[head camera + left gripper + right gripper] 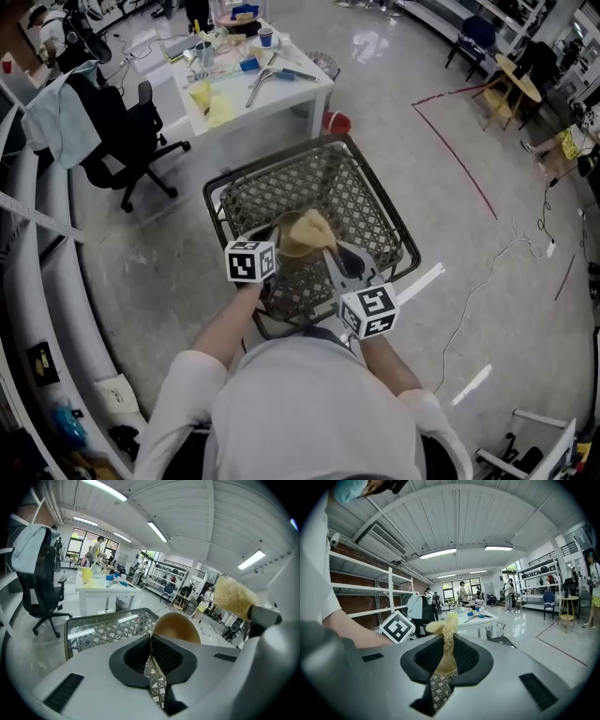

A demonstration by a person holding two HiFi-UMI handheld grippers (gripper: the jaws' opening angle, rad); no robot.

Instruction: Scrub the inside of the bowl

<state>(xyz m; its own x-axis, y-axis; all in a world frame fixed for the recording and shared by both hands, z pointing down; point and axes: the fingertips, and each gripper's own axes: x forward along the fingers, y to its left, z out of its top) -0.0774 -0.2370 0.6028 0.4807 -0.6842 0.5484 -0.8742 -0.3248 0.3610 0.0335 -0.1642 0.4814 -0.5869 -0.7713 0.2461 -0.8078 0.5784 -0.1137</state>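
My left gripper [151,644] pinches the bowl [176,625] by its rim between its fingers. My right gripper [445,656] pinches the yellow scrubber [443,627] over the mesh table [366,202].

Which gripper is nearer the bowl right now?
Left. The left gripper is clamped on the rim of the bowl, so it touches it. The right gripper pinches the scrubber, which sits beside the bowl and looks clear of it.
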